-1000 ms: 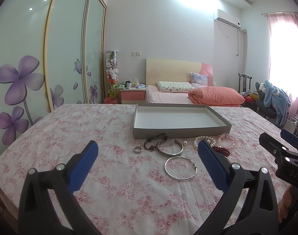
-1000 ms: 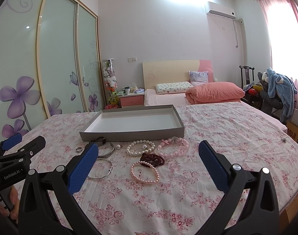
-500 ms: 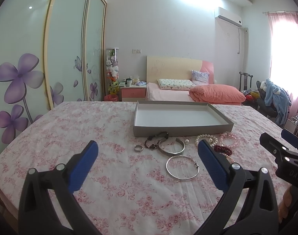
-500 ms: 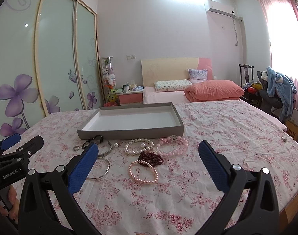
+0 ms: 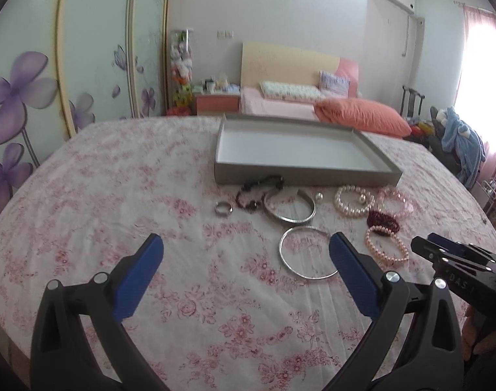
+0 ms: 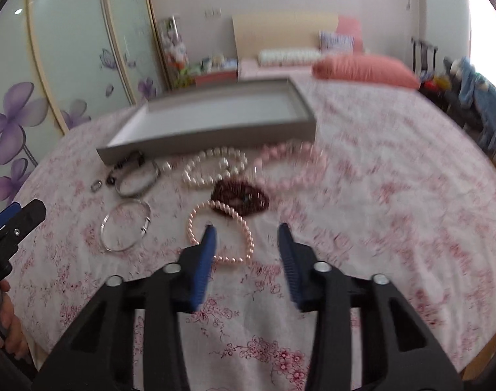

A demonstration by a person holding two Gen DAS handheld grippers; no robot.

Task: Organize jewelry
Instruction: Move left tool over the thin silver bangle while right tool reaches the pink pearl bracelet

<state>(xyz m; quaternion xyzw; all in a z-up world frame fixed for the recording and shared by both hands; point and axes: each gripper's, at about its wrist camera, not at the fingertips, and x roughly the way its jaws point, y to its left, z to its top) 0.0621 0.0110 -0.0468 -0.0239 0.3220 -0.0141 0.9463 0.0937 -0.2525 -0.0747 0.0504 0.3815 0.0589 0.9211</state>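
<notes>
The right gripper [image 6: 246,228] has just been narrowing its jaws; they stand part open with nothing between the pads, hanging just above the near side of the pink pearl bracelet [image 6: 220,231]. The left gripper [image 5: 246,249] has its jaws wide and empty, its right pad over the rim of the thin bangle [image 5: 308,252].

Nothing is sorted yet, as I read it. The tray [image 5: 300,176] on the desk [image 5: 117,195] is bare, and every piece lies on the cloth in front of it: ring [image 5: 223,208], dark bead bracelet [image 5: 257,190], wide cuff [image 5: 288,210], white pearls [image 5: 353,200], pale pink beads [image 5: 396,200], dark red beads [image 5: 383,220].

The right view is smeared, so clasps and small beads are hard to read. Whether the pads touch the bracelet, I cannot tell.
</notes>
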